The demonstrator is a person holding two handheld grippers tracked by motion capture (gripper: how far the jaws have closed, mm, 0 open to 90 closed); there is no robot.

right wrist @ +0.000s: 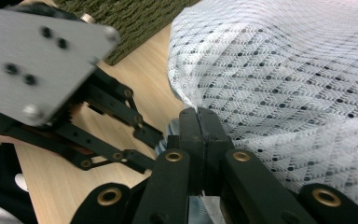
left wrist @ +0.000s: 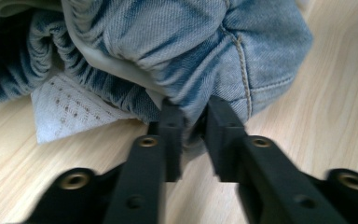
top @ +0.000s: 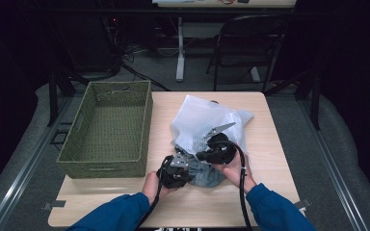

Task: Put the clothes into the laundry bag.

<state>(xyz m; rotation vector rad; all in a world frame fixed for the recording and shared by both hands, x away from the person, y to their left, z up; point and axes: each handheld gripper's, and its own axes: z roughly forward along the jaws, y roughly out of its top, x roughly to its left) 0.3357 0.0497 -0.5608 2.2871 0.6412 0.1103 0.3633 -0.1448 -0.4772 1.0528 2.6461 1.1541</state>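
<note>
A light-blue denim garment point(top: 208, 176) lies bunched at the table's front, partly under a white mesh bag point(top: 200, 122). My left gripper point(top: 191, 168) points right into the denim. In the left gripper view its jaws pinch a fold of the denim garment point(left wrist: 191, 42), and a corner of the mesh bag point(left wrist: 70, 109) peeks out beneath; the left gripper point(left wrist: 193, 109) is shut on that fold. My right gripper point(top: 201, 155) sits just behind it. In the right gripper view the right gripper point(right wrist: 198, 119) has its jaws pressed together on the edge of the mesh bag point(right wrist: 284, 79).
A green woven basket point(top: 103, 166) stands on the left part of the wooden table point(top: 270, 144), close to my left hand, and its wall point(right wrist: 135, 23) is seen behind the left gripper's grey plate point(right wrist: 32, 60). A dark chair point(top: 250, 43) stands beyond the table's far edge.
</note>
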